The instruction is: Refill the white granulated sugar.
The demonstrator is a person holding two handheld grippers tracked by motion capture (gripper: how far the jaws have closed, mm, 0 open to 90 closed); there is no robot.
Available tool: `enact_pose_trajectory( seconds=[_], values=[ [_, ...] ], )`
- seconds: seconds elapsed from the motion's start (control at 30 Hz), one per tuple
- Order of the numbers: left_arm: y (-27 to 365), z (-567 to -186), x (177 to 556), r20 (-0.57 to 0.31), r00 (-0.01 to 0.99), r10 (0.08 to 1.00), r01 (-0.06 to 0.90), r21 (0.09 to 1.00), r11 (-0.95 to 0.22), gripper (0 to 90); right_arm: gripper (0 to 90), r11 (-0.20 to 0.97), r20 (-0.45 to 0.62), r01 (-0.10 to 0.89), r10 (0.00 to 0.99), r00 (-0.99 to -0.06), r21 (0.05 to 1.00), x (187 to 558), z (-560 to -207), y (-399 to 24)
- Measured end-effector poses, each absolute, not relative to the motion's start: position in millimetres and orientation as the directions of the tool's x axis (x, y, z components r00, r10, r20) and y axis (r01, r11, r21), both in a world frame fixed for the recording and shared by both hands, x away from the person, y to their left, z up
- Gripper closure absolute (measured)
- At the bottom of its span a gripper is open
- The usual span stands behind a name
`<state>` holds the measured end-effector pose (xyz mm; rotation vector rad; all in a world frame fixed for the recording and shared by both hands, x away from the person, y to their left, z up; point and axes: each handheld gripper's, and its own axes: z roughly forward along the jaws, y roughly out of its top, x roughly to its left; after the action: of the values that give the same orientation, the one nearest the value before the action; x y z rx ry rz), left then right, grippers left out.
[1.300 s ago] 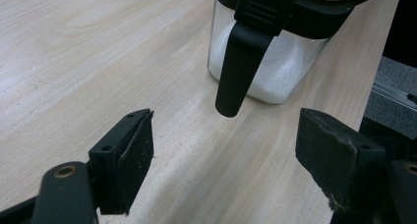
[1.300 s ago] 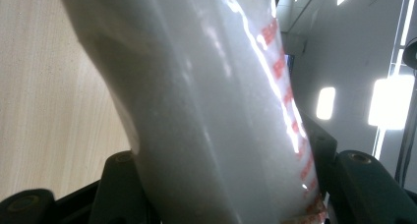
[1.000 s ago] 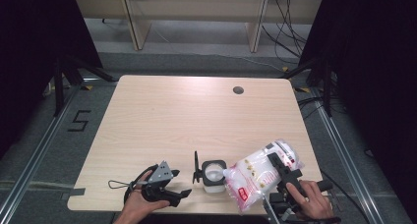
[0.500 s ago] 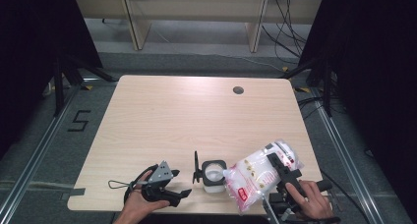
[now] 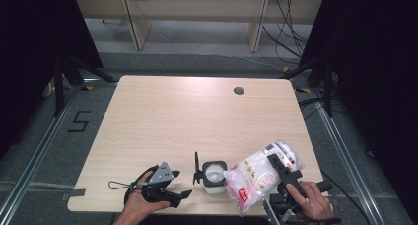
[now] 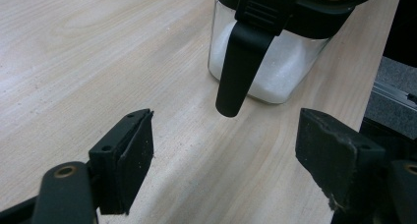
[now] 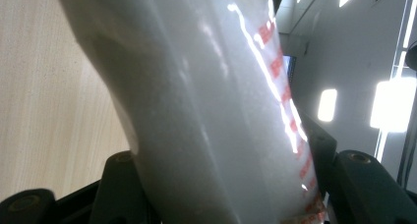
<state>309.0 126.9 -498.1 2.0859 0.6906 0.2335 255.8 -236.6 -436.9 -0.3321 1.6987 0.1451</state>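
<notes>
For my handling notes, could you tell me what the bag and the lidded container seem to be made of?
The bag looks like thin glossy plastic film: it creases, glints and shows white grains through it. The container seems clear glass or hard plastic, I cannot tell which, with white granules visible through its wall; its rim and hanging latch look like matte black plastic.
</notes>
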Motion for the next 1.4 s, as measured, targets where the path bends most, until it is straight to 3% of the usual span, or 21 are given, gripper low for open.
enact_pose_trajectory(
  seconds=[0.53, 1.4],
  values=[
    [126.9, -498.1, 309.0, -0.091, 0.827, 0.555, 0.385, 0.811, -0.441, 21.9, 46.7, 0.945, -0.975, -0.292, -0.186, -0.12, -0.144, 254.4, -432.2, -235.1],
    [126.9, -498.0, 308.9, -0.09, 0.827, 0.555, 0.385, 0.81, -0.442, 21.9, 46.8, 0.938, -0.977, -0.315, -0.187, -0.104, -0.146, 254.6, -433.5, -233.4]
  ],
)
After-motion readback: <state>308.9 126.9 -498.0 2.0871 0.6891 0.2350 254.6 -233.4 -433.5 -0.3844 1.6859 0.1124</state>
